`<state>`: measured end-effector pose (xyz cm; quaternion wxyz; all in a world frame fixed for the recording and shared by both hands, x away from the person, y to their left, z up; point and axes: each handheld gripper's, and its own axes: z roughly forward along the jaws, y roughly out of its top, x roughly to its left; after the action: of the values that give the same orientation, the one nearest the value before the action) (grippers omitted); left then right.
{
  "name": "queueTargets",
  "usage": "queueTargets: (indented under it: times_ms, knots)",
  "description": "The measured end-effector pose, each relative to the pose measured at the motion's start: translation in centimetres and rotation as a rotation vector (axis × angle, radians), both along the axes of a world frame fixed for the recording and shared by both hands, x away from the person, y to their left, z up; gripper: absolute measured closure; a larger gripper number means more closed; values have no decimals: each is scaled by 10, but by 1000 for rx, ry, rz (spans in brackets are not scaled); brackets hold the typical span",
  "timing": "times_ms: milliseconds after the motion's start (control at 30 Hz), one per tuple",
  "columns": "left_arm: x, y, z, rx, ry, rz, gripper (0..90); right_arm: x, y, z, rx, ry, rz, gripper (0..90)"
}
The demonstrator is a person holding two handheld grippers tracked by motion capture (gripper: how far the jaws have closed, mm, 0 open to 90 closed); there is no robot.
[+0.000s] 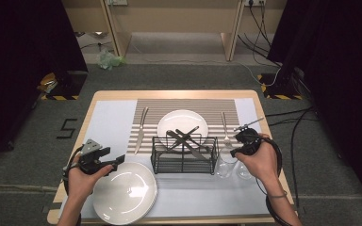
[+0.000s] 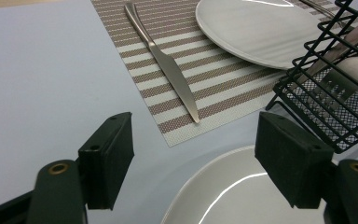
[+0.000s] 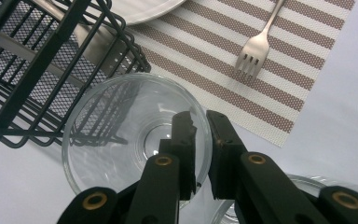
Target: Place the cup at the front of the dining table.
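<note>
Right gripper pinching the rim of a glass beside the wire rack. Left gripper spread wide above a plate. No readable writing anywhere.

Right tongs apparently pinched near-closed; left tongs gape wide.

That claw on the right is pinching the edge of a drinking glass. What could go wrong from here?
1. The right gripper holds the glass by its thin rim alone, one jaw inside and one outside; lifted, it might tilt or slip out.
2. A second glass and the black wire rack stand close by, so a swinging glass could knock either.
3. A hard pinch on a thin rim could chip it.
</note>
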<state>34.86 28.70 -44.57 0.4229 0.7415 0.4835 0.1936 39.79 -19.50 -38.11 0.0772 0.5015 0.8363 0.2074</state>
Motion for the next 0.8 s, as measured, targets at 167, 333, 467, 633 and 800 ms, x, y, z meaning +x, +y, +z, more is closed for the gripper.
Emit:
queueTargets:
  times_ms: [167, 333, 467, 633, 800]
  knots:
    - [0, 0, 0, -3, -1, 1, 275, -2, 0, 1, -8, -5, 11, 831]
    - [0, 0, 0, 0, 0, -1, 275, -5, -1, 2, 13, -4, 17, 841]
    - [0, 0, 0, 0, 0, 0, 275, -7, -2, 2, 12, -8, 25, 845]
    - [0, 0, 0, 0, 0, 1, 275, -10, -3, 3, 13, -5, 24, 850]
    - [0, 0, 0, 1, 0, 1, 275, -11, -3, 5, 8, -6, 23, 852]
